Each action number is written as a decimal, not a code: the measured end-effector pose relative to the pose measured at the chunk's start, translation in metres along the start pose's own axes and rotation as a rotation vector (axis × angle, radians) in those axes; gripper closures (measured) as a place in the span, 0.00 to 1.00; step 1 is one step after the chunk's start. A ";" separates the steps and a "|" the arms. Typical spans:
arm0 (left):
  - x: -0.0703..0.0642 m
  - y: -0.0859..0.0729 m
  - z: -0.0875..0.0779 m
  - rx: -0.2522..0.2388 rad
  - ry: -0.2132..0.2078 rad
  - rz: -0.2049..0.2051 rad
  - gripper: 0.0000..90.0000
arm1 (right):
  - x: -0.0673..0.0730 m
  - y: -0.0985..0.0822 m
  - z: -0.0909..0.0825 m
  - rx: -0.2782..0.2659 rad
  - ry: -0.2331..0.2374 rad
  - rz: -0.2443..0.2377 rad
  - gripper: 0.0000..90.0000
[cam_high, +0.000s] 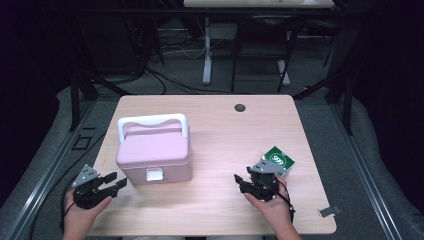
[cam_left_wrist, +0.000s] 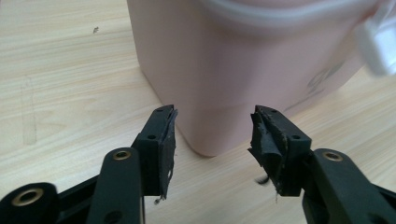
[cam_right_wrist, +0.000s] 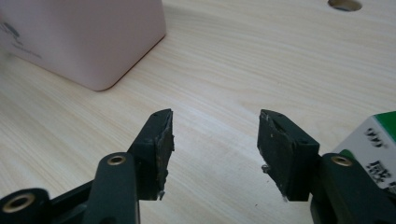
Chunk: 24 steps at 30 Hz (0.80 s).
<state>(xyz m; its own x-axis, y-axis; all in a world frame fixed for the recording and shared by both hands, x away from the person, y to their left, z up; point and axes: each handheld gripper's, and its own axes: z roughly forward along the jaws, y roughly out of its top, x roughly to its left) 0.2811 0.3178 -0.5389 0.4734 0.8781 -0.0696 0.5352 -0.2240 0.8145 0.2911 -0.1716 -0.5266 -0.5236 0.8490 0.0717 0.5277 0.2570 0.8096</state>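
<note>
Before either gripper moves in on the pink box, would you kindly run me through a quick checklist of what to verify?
1. Left gripper open, nothing between its jaws: ok.
2. Left gripper lined up with the near corner of the pink box: ok.
3. Right gripper open and empty: ok.
4. White latch closed on the box front: cannot tell.
5. White handle standing upright over the lid: ok.
6. Green and white carton apart from the box, beside the right gripper: ok.
</note>
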 end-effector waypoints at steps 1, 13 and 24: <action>0.000 -0.001 0.003 0.022 0.017 0.002 0.55 | 0.000 0.000 0.001 0.017 -0.013 0.005 0.53; 0.005 -0.005 0.007 0.064 -0.008 -0.054 0.63 | -0.010 -0.006 0.012 0.072 -0.012 0.071 0.60; 0.009 -0.004 0.005 0.047 -0.003 -0.081 0.63 | -0.005 -0.002 0.015 0.029 -0.018 0.064 0.62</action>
<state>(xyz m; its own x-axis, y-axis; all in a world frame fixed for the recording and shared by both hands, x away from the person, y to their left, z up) 0.2869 0.3249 -0.5454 0.4293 0.8930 -0.1354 0.6036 -0.1722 0.7785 0.3023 -0.1692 -0.5372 -0.4758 0.8723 0.1122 0.5791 0.2148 0.7864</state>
